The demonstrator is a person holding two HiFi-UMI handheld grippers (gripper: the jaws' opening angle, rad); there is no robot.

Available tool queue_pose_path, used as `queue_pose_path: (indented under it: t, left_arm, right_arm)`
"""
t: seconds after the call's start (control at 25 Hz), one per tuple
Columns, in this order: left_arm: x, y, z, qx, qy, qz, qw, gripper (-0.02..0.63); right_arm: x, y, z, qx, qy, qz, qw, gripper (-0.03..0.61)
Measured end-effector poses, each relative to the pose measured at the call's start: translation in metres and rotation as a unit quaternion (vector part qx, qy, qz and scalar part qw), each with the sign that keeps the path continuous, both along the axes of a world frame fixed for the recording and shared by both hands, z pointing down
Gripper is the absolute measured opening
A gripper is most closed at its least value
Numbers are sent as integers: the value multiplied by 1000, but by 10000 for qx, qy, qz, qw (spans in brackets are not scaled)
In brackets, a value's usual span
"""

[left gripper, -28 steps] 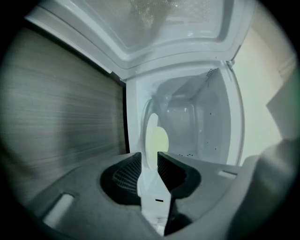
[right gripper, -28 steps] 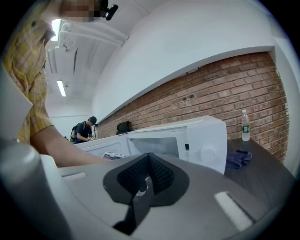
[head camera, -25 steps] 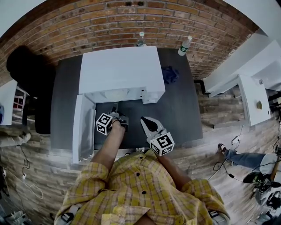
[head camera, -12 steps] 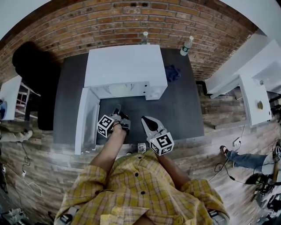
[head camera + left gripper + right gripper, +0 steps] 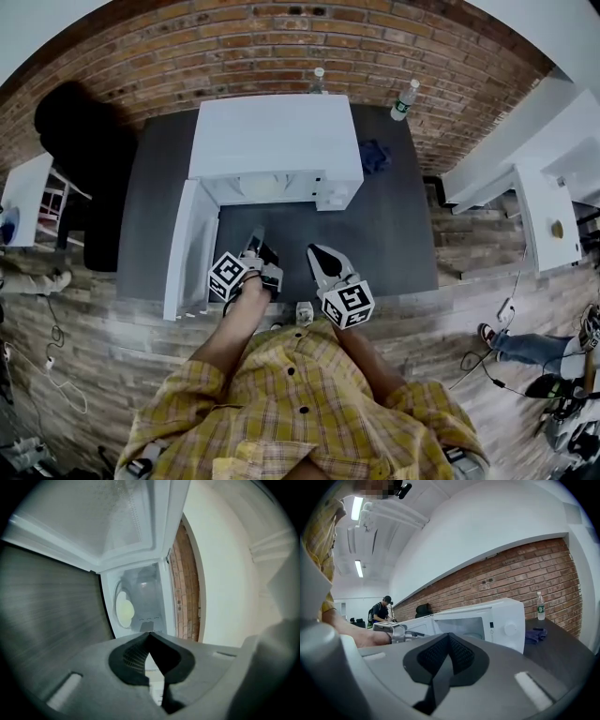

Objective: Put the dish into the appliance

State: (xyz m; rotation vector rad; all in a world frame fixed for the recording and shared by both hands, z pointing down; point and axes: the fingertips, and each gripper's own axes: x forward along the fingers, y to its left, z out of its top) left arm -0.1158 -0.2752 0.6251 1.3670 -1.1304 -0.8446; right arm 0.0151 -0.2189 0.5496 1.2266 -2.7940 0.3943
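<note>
A white microwave [image 5: 277, 136] stands on the dark table [image 5: 394, 234] with its door [image 5: 190, 246] swung open to the left. In the left gripper view a pale yellow dish [image 5: 124, 610] lies inside the cavity, and the door's inner face [image 5: 117, 513] fills the top. The head view shows the dish [image 5: 260, 190] only faintly. My left gripper [image 5: 258, 236] hangs in front of the opening, apart from it, shut and empty [image 5: 149, 633]. My right gripper [image 5: 319, 255] is beside it, shut with nothing held [image 5: 449, 634]. It faces the microwave's front [image 5: 506, 616].
Two water bottles [image 5: 404, 97] [image 5: 319, 79] stand at the table's far edge by the brick wall. A blue cloth [image 5: 375, 155] lies right of the microwave. A black chair [image 5: 75, 122] is at the left, white desks [image 5: 525, 197] at the right. A person [image 5: 384, 607] stands far off.
My left gripper has drawn back from the microwave's opening toward the table's near edge and risen a little. The right gripper has hardly shifted.
</note>
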Motion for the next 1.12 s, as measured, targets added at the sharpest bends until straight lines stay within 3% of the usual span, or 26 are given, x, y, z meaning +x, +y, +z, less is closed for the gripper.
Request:
queue_pose_path:
  t: [0.28, 0.48, 0.64, 0.8, 1.0, 1.12]
  left_arm:
    - [7, 15, -18, 327, -930, 516, 9938, -2]
    - [16, 25, -37, 741, -1840, 923, 9758, -3]
    - [25, 34, -54, 1154, -2623, 1203, 9505, -3]
    - [34, 44, -64, 1459, -3417, 1432, 9173, -3]
    - [45, 52, -74, 1762, -4185, 1618, 8762, -3]
    - [46, 55, -79, 1851, -4492, 1614, 8590, -3]
  right_arm:
    - [-7, -2, -6, 69, -9, -36, 10000, 5]
    - [-7, -3, -5, 46, -12, -13, 10000, 5]
    - [-8, -3, -5, 32, -29, 4, 10000, 5]
    - [-10, -3, -6, 23, -64, -4, 10000, 5]
    - [-11, -4, -6, 19, -59, 13, 10000, 5]
    - [-11, -3, -7, 43, -34, 17, 10000, 5]
